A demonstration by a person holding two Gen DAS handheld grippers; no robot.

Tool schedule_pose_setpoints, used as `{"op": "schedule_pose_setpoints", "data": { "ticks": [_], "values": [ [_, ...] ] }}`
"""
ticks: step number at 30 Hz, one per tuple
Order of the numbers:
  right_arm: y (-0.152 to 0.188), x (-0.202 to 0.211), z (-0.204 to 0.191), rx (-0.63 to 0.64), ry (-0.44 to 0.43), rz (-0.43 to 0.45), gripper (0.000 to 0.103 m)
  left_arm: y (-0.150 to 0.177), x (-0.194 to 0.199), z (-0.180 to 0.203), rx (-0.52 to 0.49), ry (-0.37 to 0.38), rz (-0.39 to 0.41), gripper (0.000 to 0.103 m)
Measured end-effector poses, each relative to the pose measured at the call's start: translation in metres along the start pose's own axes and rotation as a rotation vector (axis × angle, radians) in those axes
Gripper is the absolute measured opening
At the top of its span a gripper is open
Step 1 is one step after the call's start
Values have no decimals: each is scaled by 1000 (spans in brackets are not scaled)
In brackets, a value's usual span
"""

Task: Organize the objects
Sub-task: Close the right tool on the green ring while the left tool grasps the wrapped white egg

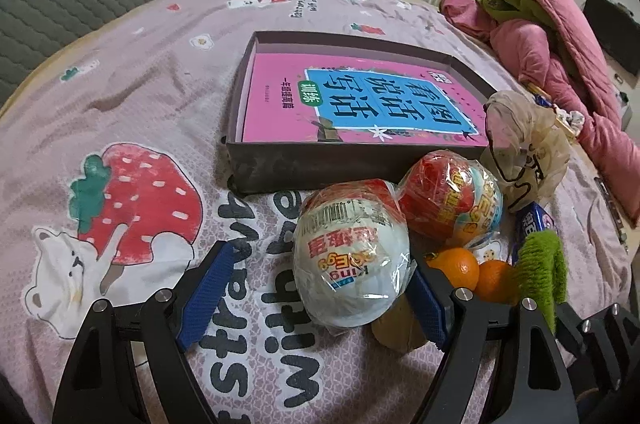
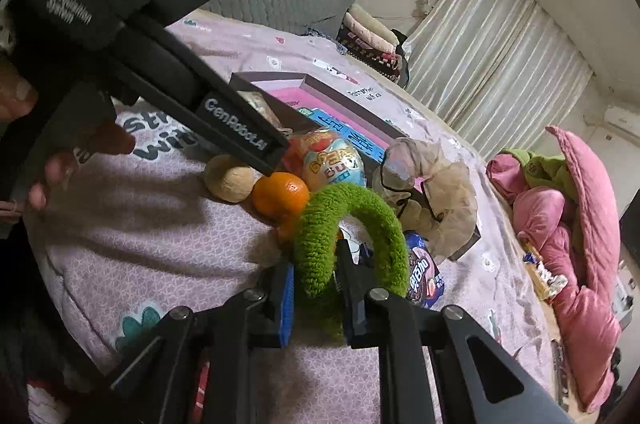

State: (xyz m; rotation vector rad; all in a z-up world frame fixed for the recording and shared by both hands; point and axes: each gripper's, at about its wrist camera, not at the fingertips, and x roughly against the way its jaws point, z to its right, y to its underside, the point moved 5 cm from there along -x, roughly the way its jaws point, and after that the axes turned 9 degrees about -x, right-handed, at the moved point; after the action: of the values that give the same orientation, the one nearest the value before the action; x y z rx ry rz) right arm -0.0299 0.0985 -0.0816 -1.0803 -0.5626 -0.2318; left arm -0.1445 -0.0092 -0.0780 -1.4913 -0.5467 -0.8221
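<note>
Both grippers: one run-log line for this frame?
left gripper: open around white egg | right gripper: shut on green ring | box: holds book

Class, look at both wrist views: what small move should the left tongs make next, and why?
Probably close on the white wrapped egg. It already sits between the open left tongs, while the right tongs grip the green fuzzy ring; the box beyond has room.

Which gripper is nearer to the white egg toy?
Left. The left gripper has its open jaws on either side of the white egg toy; the right gripper clamps the green scrunchie beside it.
</note>
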Motion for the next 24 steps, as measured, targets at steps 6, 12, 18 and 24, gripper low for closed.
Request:
{"op": "schedule_pose_setpoints", "data": {
  "ticks": [6,12,18,24],
  "values": [
    [-5,9,8,-47,-23,39,17,-1,0,1,4,45,6,63],
    [-7,12,12,-76,-20,48,17,1,2,7,-14,64,8,52],
    [-8,15,17,-119,-31,56,17,1,8,4,-4,74,39,52],
    [-12,19,25,-146,-32,84,17,1,24,6,-16,62,84,52]
  ]
}}
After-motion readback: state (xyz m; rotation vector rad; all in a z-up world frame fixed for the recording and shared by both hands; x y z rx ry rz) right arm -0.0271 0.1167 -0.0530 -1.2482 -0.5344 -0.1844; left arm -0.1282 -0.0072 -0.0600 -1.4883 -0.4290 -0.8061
